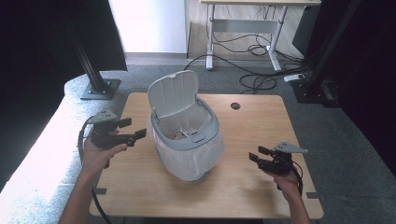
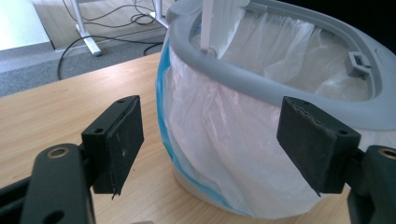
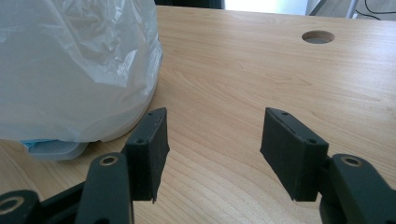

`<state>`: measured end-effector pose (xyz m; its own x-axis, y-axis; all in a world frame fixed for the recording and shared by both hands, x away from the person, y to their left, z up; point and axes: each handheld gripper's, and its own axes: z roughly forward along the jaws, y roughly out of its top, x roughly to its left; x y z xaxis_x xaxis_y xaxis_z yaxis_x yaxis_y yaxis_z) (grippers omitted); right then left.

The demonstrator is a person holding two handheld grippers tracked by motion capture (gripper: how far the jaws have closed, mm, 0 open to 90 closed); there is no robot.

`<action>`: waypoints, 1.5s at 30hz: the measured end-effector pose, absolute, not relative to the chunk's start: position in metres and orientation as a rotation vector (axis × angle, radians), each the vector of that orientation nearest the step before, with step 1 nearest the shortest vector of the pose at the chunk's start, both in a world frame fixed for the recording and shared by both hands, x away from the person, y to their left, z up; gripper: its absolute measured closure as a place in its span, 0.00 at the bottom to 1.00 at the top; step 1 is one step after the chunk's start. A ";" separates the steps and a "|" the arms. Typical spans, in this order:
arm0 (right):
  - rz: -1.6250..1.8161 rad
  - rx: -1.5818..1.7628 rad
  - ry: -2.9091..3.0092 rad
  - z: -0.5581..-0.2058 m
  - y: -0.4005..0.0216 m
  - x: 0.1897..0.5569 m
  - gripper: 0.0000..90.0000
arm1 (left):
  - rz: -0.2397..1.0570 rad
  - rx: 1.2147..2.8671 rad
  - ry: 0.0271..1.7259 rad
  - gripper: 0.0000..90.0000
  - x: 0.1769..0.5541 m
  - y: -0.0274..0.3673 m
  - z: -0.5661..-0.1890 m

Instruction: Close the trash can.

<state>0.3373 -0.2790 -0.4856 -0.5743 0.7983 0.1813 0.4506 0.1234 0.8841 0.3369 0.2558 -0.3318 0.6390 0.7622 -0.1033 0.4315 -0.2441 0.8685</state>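
A small white bin (image 1: 187, 135) with a grey rim (image 1: 212, 126) stands mid-table, its white lid (image 1: 173, 93) tipped up at the back. A clear plastic bag (image 1: 196, 156) lines it and hangs over the outside. My left gripper (image 1: 135, 128) hovers just left of the bin, a little above the table, open and holding nothing. In the left gripper view the bagged wall (image 2: 224, 140) and rim (image 2: 261, 84) sit beyond the jaws of the left gripper (image 2: 210, 140). My right gripper (image 1: 256, 154) rests low at the bin's right, open and holding nothing. The right gripper view has the right gripper (image 3: 215, 144) over bare wood, the bag (image 3: 74, 65) at left.
The wooden table (image 1: 140, 186) has a round cable hole (image 1: 235, 106) at its back right, which shows too in the right gripper view (image 3: 318, 36). Black stand legs (image 1: 95, 84) rise at the far left. A desk with loose cables (image 1: 261, 79) stands behind.
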 end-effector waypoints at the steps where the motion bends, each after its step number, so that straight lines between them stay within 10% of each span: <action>1: 1.434 1.216 2.070 -0.486 -0.279 0.337 0.45 | 0.426 1.882 0.945 0.25 0.338 0.255 -0.331; 45: 1.413 1.236 2.114 -0.494 -0.279 0.336 0.45 | 0.429 1.911 0.857 0.25 0.368 0.224 -0.296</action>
